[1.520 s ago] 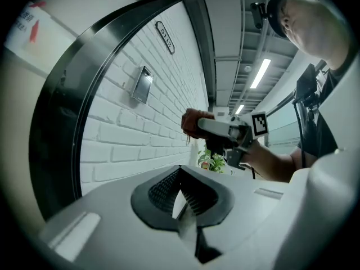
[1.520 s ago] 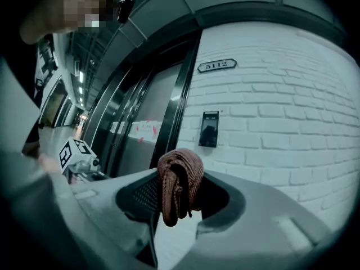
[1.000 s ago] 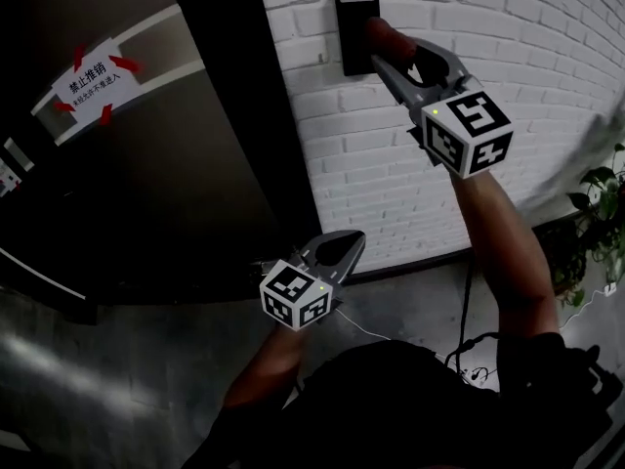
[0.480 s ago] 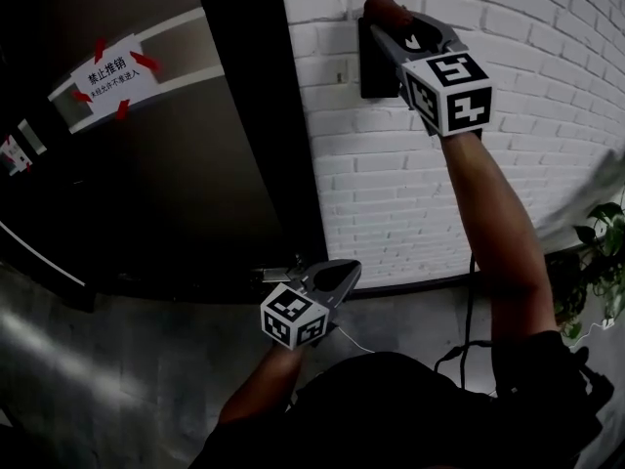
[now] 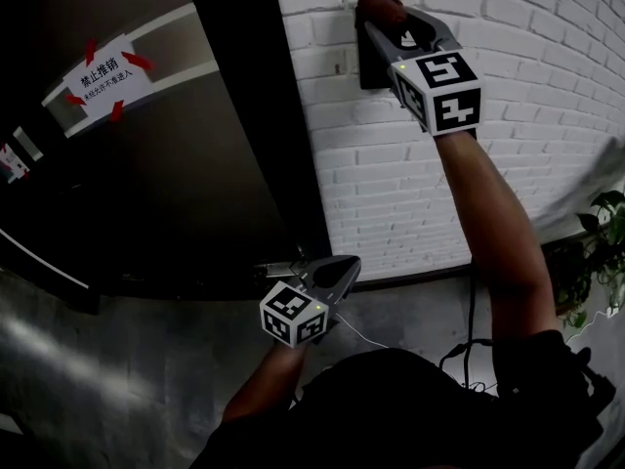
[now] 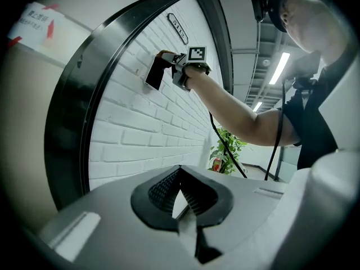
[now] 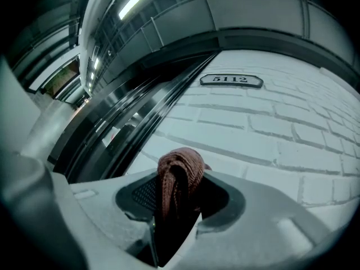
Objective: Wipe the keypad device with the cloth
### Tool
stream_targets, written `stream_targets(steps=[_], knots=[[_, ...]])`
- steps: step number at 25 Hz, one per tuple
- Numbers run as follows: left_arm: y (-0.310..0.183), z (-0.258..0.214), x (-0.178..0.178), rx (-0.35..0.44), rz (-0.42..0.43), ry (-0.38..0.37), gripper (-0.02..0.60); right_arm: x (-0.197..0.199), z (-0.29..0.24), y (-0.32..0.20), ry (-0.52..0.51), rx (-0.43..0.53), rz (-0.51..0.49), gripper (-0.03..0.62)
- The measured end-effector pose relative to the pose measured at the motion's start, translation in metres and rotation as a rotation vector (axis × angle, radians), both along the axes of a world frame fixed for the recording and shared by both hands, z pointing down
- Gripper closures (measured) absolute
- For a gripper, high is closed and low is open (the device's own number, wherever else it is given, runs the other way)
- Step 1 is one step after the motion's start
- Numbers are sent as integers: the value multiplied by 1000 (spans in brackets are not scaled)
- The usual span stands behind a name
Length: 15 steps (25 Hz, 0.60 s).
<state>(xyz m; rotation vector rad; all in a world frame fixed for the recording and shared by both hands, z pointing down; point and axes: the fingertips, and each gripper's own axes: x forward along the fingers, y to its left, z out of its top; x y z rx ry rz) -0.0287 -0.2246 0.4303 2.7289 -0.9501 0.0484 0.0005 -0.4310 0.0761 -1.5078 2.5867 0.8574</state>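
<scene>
A black keypad device [image 5: 370,70] is fixed on the white brick wall [image 5: 508,86]. My right gripper [image 5: 383,27] is raised to its top edge, shut on a reddish-brown cloth [image 5: 377,4] that presses against the device. In the right gripper view the bunched cloth [image 7: 181,166] sticks up out of the jaws of the right gripper [image 7: 179,180]. My left gripper [image 5: 344,265] hangs low near the floor, shut and empty. The left gripper view shows the left gripper [image 6: 180,172] with jaws together, and far off the device [image 6: 153,73], cloth [image 6: 165,54] and right gripper [image 6: 181,67].
A dark door [image 5: 195,164] with a thick black frame stands left of the wall, bearing a white notice [image 5: 98,74] taped in red. A potted plant [image 5: 601,233] stands at the right. A number plate [image 7: 230,80] hangs higher on the wall. A cable [image 5: 469,291] trails down.
My right gripper has carried the cloth up the device from its middle to its top edge. The left gripper has stayed low and shut.
</scene>
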Motion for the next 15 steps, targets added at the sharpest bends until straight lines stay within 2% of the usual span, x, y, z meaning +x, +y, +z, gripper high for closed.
stream_targets(steps=[15], knots=[[4,1,-2,-4,5,-2,565,0,42,0,-1,-44,10,450]])
